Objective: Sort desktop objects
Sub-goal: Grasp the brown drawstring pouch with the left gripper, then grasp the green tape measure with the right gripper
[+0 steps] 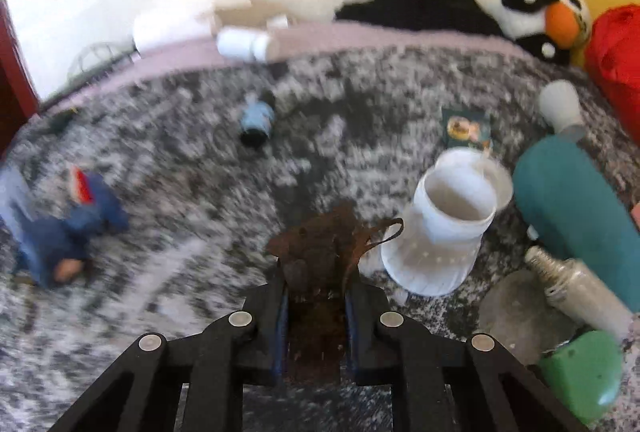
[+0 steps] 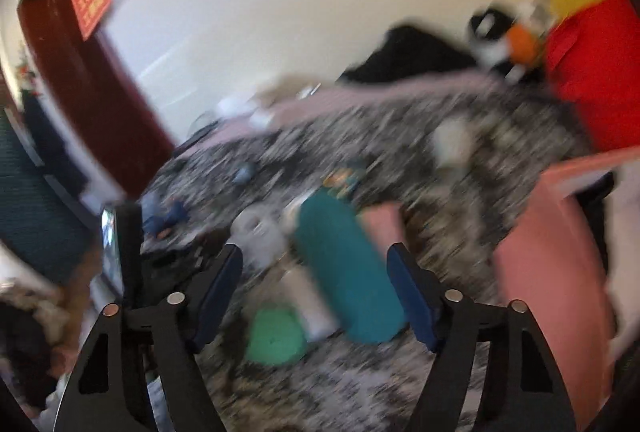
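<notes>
My left gripper [image 1: 316, 272] is shut on a brown furry pouch with a thin strap [image 1: 320, 248], held above the speckled grey blanket [image 1: 200, 172]. To its right lie a white jar [image 1: 448, 224], a teal bottle [image 1: 568, 200], a silver tube [image 1: 580, 284] and a green case [image 1: 584, 372]. My right gripper [image 2: 316, 264] is open and empty, raised above the teal bottle [image 2: 348, 272], the green case [image 2: 276, 336] and the white jar [image 2: 256, 232]. The right wrist view is blurred.
A blue doll [image 1: 60, 228] lies at the left, a small blue bottle [image 1: 256, 120] further back, a card [image 1: 468, 128] and a grey bulb-shaped object [image 1: 560, 104] at the right. A penguin plush [image 1: 548, 16], red bag [image 1: 616, 64] and black cloth [image 1: 424, 0] line the back. A pink box [image 2: 552, 252] stands at the right.
</notes>
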`<state>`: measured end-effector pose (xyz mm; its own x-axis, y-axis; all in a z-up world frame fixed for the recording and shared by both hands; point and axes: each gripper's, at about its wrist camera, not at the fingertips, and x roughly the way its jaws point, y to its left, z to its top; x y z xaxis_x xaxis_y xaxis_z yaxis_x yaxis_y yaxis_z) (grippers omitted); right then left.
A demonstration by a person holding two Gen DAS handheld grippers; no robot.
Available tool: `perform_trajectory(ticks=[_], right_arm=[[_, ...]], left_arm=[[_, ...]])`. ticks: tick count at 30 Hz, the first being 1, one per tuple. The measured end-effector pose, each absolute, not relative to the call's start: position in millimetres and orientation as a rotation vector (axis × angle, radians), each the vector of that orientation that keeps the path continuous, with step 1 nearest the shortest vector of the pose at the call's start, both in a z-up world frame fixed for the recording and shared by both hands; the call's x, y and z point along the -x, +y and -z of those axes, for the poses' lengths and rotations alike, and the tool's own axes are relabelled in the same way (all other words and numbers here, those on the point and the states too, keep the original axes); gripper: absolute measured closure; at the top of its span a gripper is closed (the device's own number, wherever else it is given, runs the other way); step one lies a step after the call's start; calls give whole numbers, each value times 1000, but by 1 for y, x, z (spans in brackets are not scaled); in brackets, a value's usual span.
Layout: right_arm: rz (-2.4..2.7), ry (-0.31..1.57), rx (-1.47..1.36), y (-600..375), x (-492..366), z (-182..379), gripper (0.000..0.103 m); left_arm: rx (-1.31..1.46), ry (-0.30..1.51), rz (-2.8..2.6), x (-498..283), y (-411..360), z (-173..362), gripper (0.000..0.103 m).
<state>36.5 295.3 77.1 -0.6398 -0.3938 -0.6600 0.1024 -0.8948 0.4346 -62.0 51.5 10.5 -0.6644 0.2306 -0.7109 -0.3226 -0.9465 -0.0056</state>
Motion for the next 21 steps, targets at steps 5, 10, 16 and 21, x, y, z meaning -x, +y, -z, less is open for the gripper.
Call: perform_trajectory(ticks=[5, 10, 16, 21], right_arm=[[2321, -432, -1402, 271, -33, -29, 29], [2262, -411, -1540, 256, -36, -4, 29], [2340, -446, -1622, 237, -26, 7, 29], [2500, -351, -1626, 211, -22, 6, 40]], left_arm=[[1013, 172, -2636, 54, 45, -31, 86], [1014, 123, -2632, 60, 39, -33, 86], [1002, 129, -2638, 51, 42, -35, 85], [1015, 140, -2651, 50, 37, -34, 84]])
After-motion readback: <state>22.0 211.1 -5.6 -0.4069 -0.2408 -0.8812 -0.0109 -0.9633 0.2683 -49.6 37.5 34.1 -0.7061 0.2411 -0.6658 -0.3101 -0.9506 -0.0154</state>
